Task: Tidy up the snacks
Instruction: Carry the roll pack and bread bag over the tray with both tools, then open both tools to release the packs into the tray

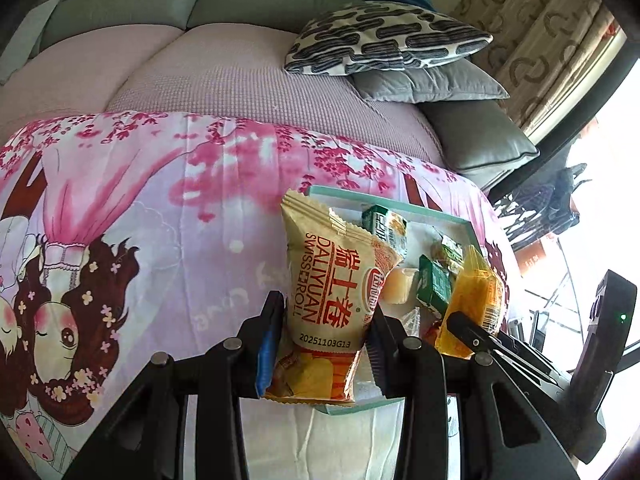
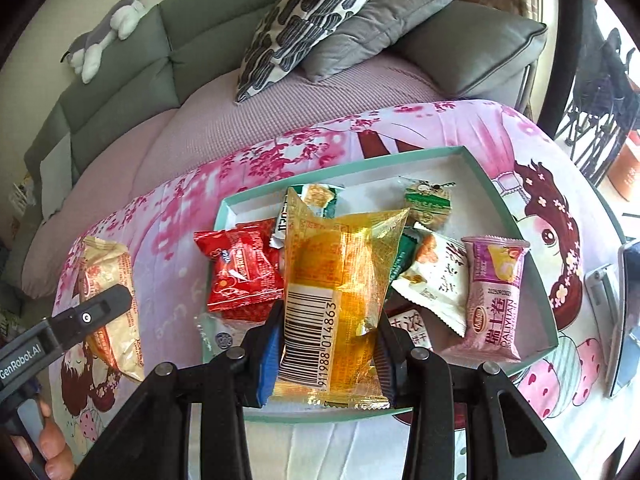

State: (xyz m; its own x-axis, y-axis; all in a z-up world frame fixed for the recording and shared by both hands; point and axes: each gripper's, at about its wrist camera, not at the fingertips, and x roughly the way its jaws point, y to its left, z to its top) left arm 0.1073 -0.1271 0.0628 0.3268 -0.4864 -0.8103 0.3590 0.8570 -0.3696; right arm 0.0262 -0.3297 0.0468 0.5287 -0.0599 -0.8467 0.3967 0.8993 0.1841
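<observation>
Over the tray (image 2: pixel 460 151), both jaws clamped: left on half-hidden Swiss roll (image 1: pixel 332 280); right on yellow packet (image 2: pixel 340 296).

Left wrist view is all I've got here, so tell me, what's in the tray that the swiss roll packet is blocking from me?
Observer: A red packet lies at the left end of the teal tray.
Operator: Anything purple in there?
Observer: Yes, a purple swiss roll packet lies at the tray's right end.
Operator: What is the right gripper holding?
Observer: The right gripper is shut on a clear yellow packet, barcode side up.
Operator: Anything on the sofa back?
Observer: A grey and white plush toy lies along it.
</observation>
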